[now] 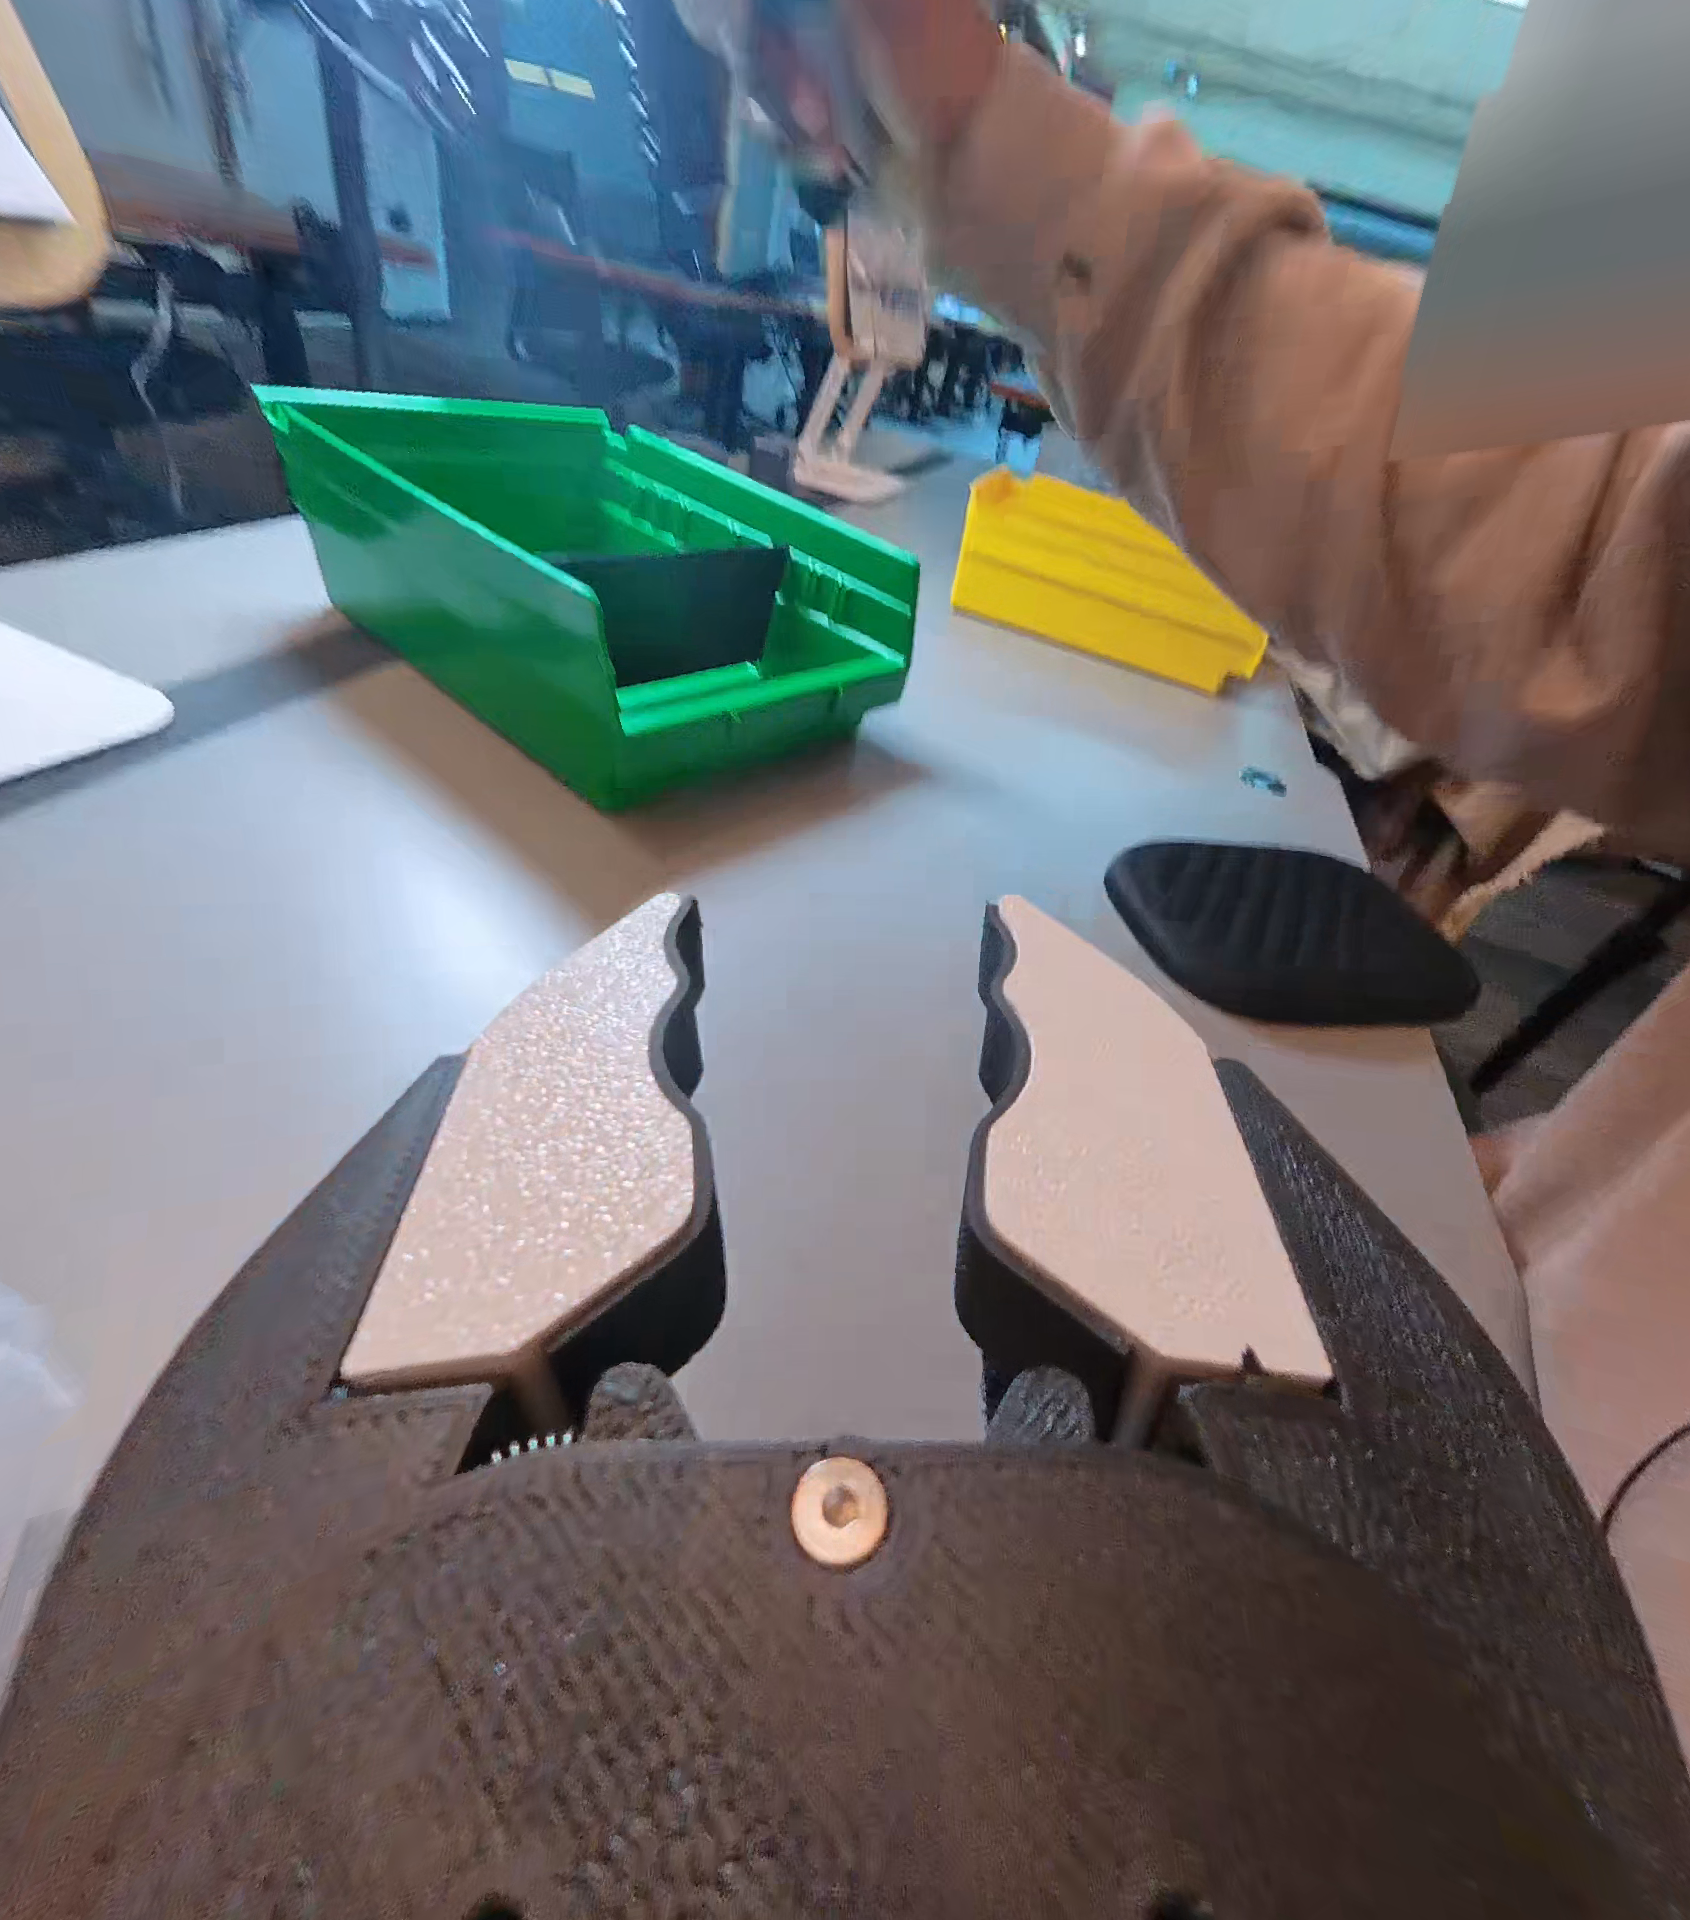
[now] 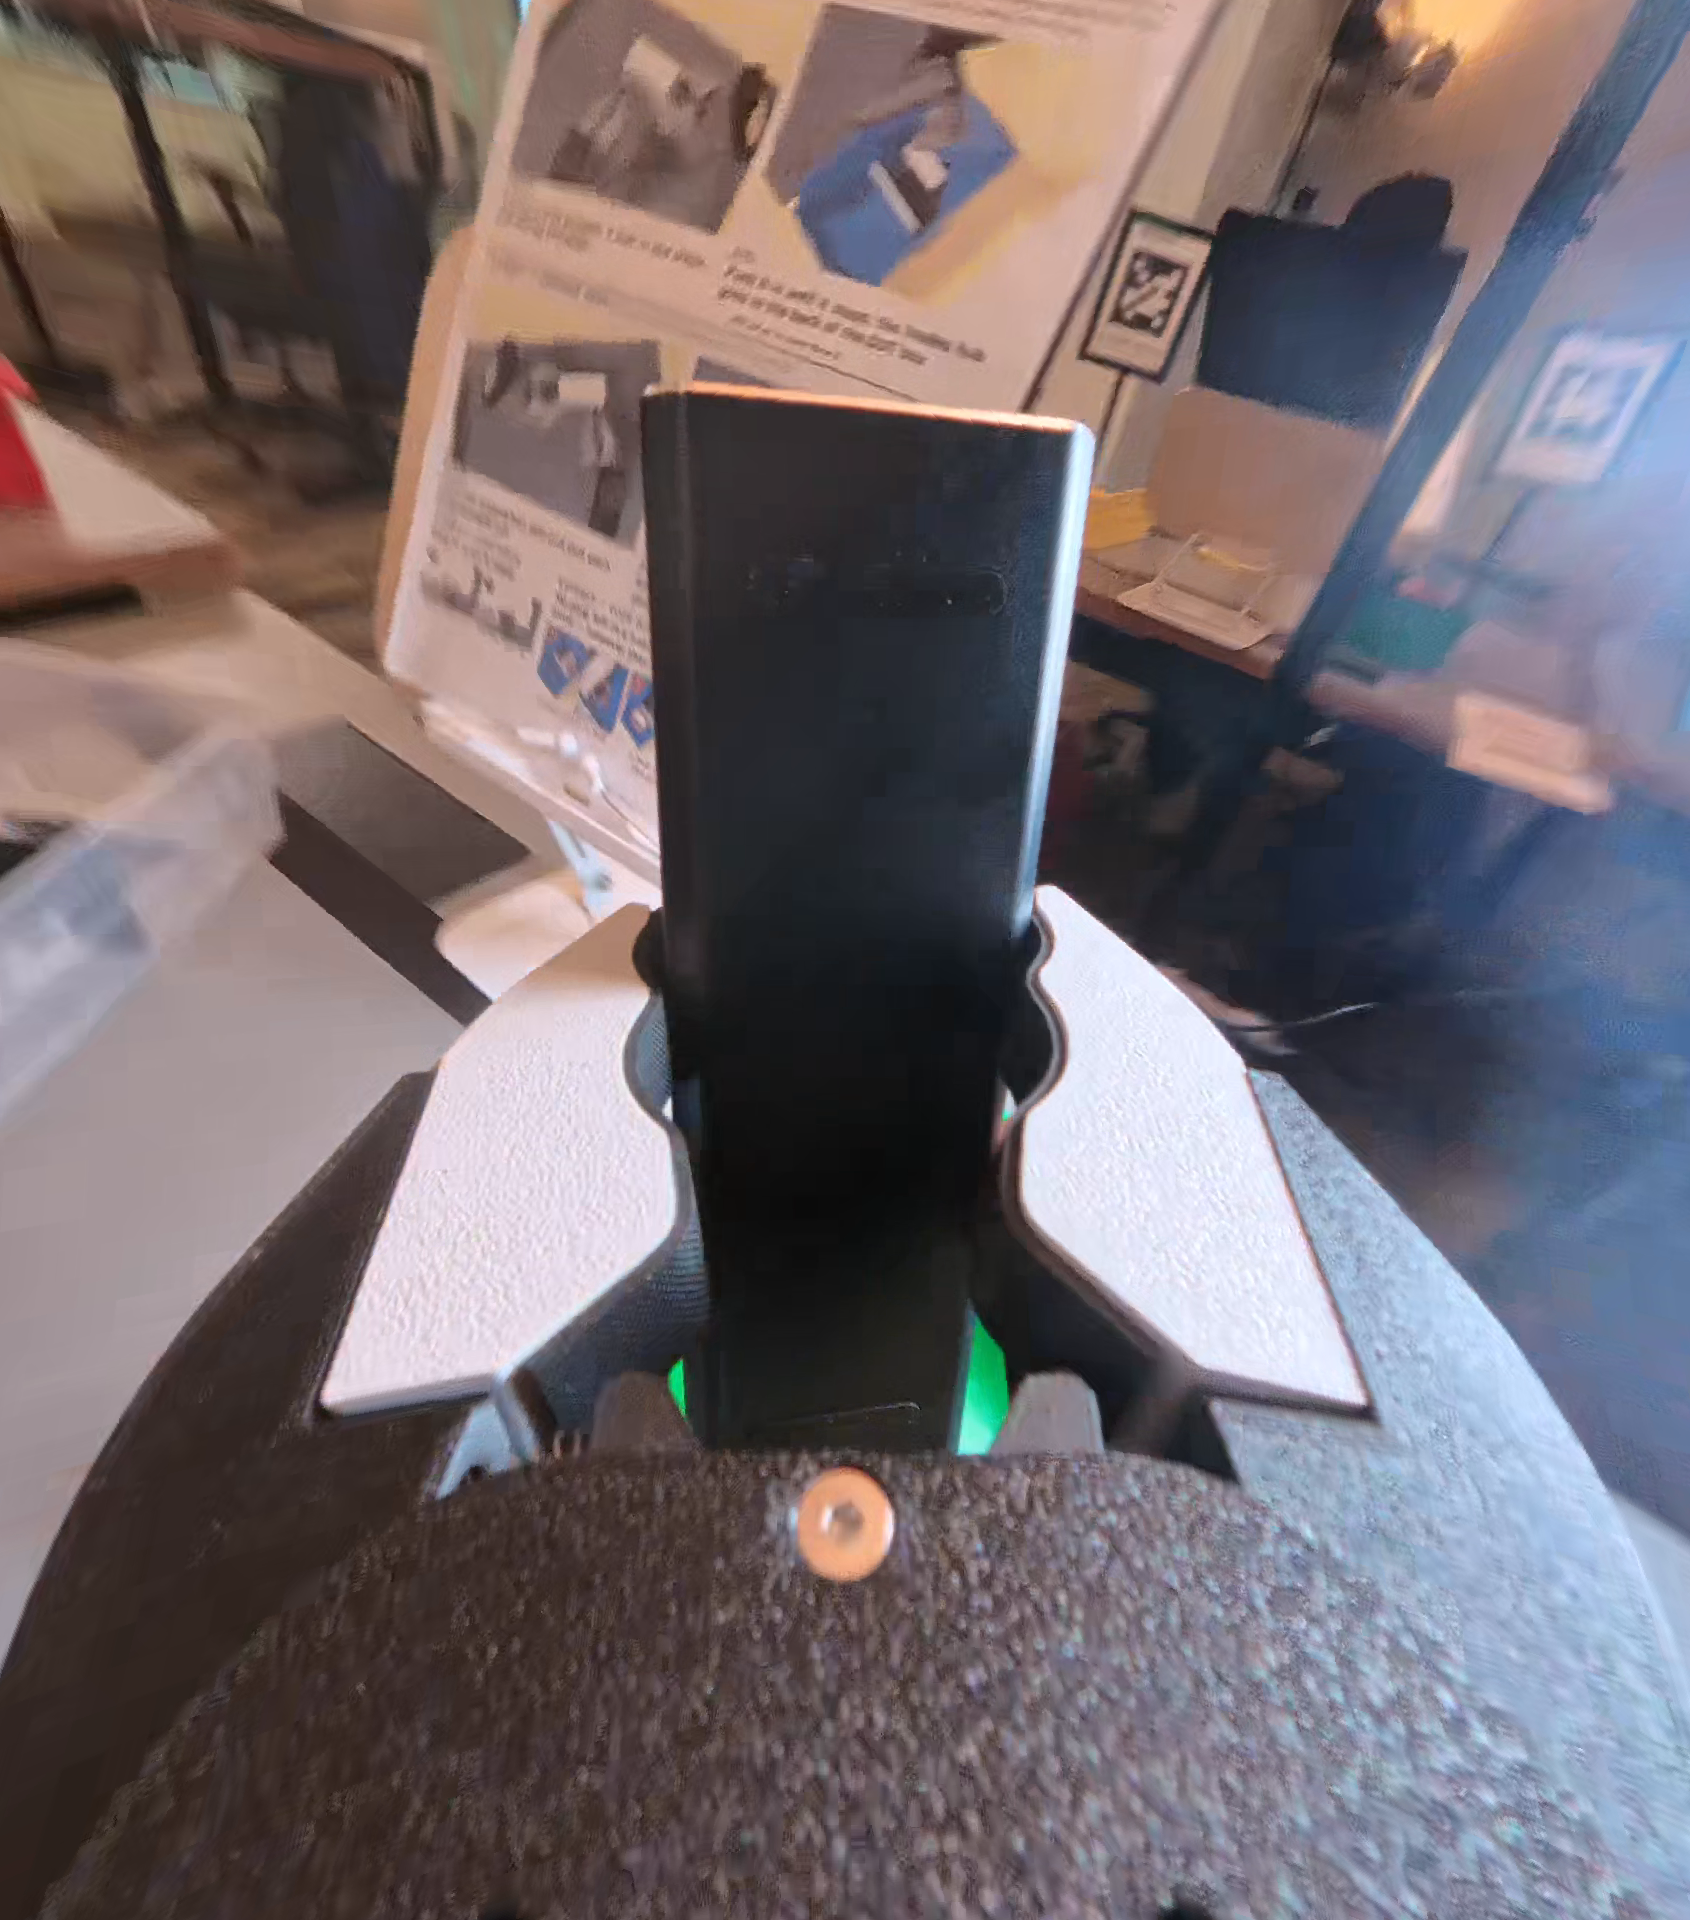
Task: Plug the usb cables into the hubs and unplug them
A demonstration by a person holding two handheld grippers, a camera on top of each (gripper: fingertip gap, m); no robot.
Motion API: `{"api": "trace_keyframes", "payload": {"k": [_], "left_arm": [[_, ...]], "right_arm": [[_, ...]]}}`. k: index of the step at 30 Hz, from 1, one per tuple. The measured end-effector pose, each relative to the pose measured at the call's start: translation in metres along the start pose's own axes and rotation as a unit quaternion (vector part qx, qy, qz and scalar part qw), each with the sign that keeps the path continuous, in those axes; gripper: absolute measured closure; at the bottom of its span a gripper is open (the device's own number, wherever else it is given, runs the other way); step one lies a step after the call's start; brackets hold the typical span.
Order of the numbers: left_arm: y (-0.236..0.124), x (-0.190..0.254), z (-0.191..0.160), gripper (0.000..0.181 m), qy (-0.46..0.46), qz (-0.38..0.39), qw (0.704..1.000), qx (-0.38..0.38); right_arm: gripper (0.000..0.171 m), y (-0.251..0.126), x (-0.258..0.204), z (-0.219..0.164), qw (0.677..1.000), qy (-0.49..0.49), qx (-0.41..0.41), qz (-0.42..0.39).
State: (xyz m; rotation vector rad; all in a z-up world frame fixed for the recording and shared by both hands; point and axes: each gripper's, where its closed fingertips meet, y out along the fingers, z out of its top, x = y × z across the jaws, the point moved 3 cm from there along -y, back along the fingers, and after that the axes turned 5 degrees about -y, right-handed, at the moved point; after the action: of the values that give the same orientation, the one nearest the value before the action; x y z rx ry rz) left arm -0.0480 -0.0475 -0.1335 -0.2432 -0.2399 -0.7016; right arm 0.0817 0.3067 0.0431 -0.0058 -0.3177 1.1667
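Observation:
My right gripper (image 2: 841, 925) is shut on a black rectangular hub (image 2: 862, 727). The hub stands out forward past the fingertips, held in the air. A slot-like mark shows on its upper face. My left gripper (image 1: 841, 925) is open and empty, low over the grey table (image 1: 301, 935). No usb cable shows in either view. A bit of green (image 2: 986, 1392) shows under the hub between the right fingers.
A green bin (image 1: 508, 582) with a black divider and a yellow bin (image 1: 1101, 582) stand on the table ahead of the left gripper. A black pad (image 1: 1288, 935) lies at the right edge. A person's tan sleeve (image 1: 1236, 364) reaches across above. An instruction board (image 2: 716, 260) and a clear plastic box (image 2: 62, 935) lie ahead of the right gripper. Tip to tip, the grippers are about 40 cm apart.

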Motion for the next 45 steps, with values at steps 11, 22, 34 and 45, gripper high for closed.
{"api": "trace_keyframes", "payload": {"k": [11, 22, 34, 45], "left_arm": [[0.016, -0.005, -0.038, 0.130, 0.056, -0.001, 0.994, -0.093], [0.020, -0.001, -0.050, 0.132, 0.037, -0.016, 0.993, -0.115], [0.022, 0.006, -0.056, 0.133, 0.062, -0.015, 0.988, -0.138], [0.023, 0.007, -0.063, 0.135, 0.073, -0.013, 0.985, -0.157]], "right_arm": [[0.109, 0.058, 0.032, -0.191, 0.932, 0.273, -0.221, 0.088], [0.108, 0.052, 0.021, -0.244, 0.833, 0.276, -0.471, 0.092], [0.107, 0.044, 0.065, -0.219, 0.843, 0.033, -0.525, -0.110], [0.163, 0.068, 0.050, -0.237, 0.841, -0.010, -0.538, -0.062]]}}
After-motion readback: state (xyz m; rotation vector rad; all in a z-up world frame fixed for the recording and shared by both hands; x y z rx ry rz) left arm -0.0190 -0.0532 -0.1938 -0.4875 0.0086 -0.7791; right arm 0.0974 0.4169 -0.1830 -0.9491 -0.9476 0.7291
